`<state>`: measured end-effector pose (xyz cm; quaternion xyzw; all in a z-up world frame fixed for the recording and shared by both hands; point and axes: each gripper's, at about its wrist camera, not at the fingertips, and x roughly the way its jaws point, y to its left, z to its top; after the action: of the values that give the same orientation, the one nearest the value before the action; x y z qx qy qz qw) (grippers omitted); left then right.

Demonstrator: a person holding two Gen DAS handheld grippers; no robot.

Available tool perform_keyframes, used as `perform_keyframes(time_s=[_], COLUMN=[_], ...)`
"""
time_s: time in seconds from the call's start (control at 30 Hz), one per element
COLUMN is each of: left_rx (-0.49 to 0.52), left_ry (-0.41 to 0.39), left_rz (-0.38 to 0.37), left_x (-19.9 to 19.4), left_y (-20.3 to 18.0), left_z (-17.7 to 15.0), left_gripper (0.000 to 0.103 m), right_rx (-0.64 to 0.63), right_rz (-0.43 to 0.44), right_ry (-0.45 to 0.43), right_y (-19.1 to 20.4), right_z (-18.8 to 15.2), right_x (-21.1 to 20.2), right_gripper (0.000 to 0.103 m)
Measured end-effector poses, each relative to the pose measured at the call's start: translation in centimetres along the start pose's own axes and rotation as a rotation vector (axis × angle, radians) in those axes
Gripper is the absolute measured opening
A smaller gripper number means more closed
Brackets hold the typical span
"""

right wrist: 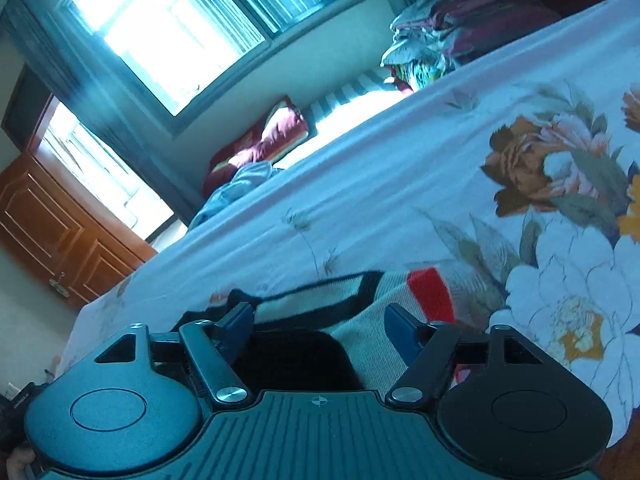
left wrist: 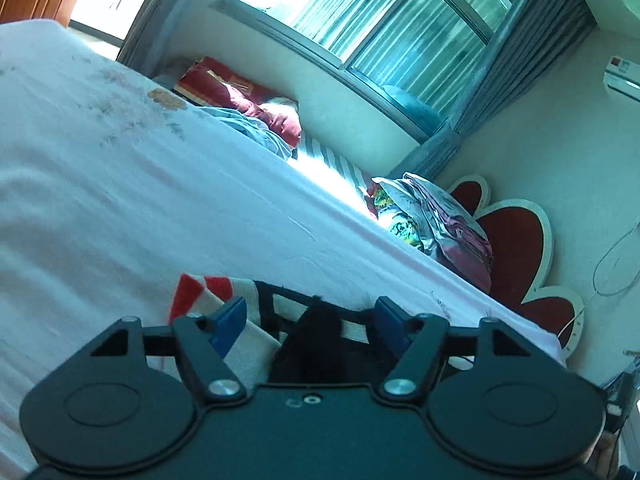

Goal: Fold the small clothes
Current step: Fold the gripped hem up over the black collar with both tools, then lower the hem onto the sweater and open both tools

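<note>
A small knitted garment (left wrist: 248,340), cream with red blocks and black bands, lies on a wide bed sheet (left wrist: 120,200) of pale, smooth cotton printed with large flowers. Its ribbed knit looks soft and thick beside the flat weave of the sheet. In the left wrist view the garment sits right under the tool, with a red-and-cream striped edge to the left and a dark, black-edged part in the middle.

The left gripper (left wrist: 310,314), a black plastic frame with round pivot housings and blue rectangular pads, stands with its jaws apart. The knit lies between and below the pads, and neither pad presses on it.

In the right wrist view the same knitted garment (right wrist: 380,304) stretches across the frame, a black band running along its cream panel and a red block at its right end, close to a big printed white flower on the bed sheet (right wrist: 360,200). The right gripper (right wrist: 320,322) also has its jaws spread wide; the fabric passes under the gap, and the blue pads stand clear of it.

Farther back on the bed lie a dark red cushion (left wrist: 248,96) with a glossy surface, a crumpled light blue cloth (left wrist: 256,128), and a heap of mixed coloured fabrics (left wrist: 436,220). Behind the heap stands a red headboard (left wrist: 516,248) of rounded, petal-like lobes with white borders. A window (left wrist: 380,20) with pleated curtains fills the wall.
</note>
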<state>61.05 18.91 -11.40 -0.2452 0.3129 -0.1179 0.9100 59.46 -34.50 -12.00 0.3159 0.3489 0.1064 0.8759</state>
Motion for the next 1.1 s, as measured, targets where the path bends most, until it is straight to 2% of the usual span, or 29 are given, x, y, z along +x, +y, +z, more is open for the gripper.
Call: perform_keyframes(time_s=[0.03,0.07,0.13,0.17,0.23,0.37,0.4,0.43,0.47,0.5,0.57,0.6,0.67,0.7,0.8,0.87,1.1], left_rx=[0.038,0.078,0.179,0.241,0.332,0.439,0.447,0.450,0.450,0.447,0.431,0.417,0.376,0.362,0.361,0.377,0.424], left_ry=[0.032,0.071,0.140,0.169,0.228,0.252,0.247,0.246,0.233,0.205,0.120,0.077,0.033,0.048,0.128,0.136,0.151], left_rz=[0.008,0.019,0.056,0.087,0.131,0.161,0.161,0.152,0.145,0.155,0.152,0.169,0.213,0.232,0.266,0.280,0.299], left_x=[0.5,1.1,2.5,3.3,4.6,5.7,5.8,5.7,5.5,5.4,4.2,3.6,3.5,4.1,6.6,7.3,7.3], left_y=[-0.2,-0.5,-1.3,-2.0,-3.0,-4.0,-4.0,-4.1,-4.2,-4.3,-4.5,-4.5,-4.0,-3.8,-3.5,-3.5,-3.9], left_z=[0.2,0.2,0.1,-0.1,-0.4,-1.3,-1.3,-1.5,-1.6,-1.4,-1.2,-1.0,-0.5,-0.1,0.0,-0.3,-0.5], left_gripper=[0.049,0.044,0.038,0.038,0.038,0.039,0.027,0.011,0.007,0.006,0.006,0.006,0.006,0.006,0.006,0.006,0.007], right_rx=[-0.002,-0.025,-0.110,-0.149,-0.238,-0.395,-0.439,-0.480,-0.514,-0.549,-0.589,-0.598,-0.561,-0.561,-0.539,-0.538,-0.563], right_rz=[0.012,0.012,-0.006,-0.019,-0.060,-0.120,-0.134,-0.151,-0.166,-0.166,-0.163,-0.175,-0.192,-0.213,-0.262,-0.282,-0.312], right_ry=[0.001,0.010,0.051,0.084,0.112,0.153,0.153,0.156,0.155,0.154,0.098,0.032,-0.043,-0.051,0.019,0.042,0.032], right_y=[-0.2,-0.1,0.5,0.9,1.8,3.2,3.6,3.8,4.1,4.3,4.8,4.9,4.7,4.5,3.4,2.9,3.0], right_z=[0.1,0.1,-0.1,-0.4,-0.9,-2.2,-2.6,-3.0,-3.3,-3.6,-3.8,-3.6,-3.1,-3.0,-3.1,-3.7,-3.9], right_x=[-0.2,-0.2,0.5,0.9,2.0,4.5,5.0,5.4,5.6,5.8,5.3,4.6,3.8,4.1,6.4,7.2,6.8], right_gripper=[0.072,0.066,0.045,0.041,0.039,0.039,0.039,0.035,0.010,0.003,0.003,0.003,0.003,0.003,0.003,0.002,0.003])
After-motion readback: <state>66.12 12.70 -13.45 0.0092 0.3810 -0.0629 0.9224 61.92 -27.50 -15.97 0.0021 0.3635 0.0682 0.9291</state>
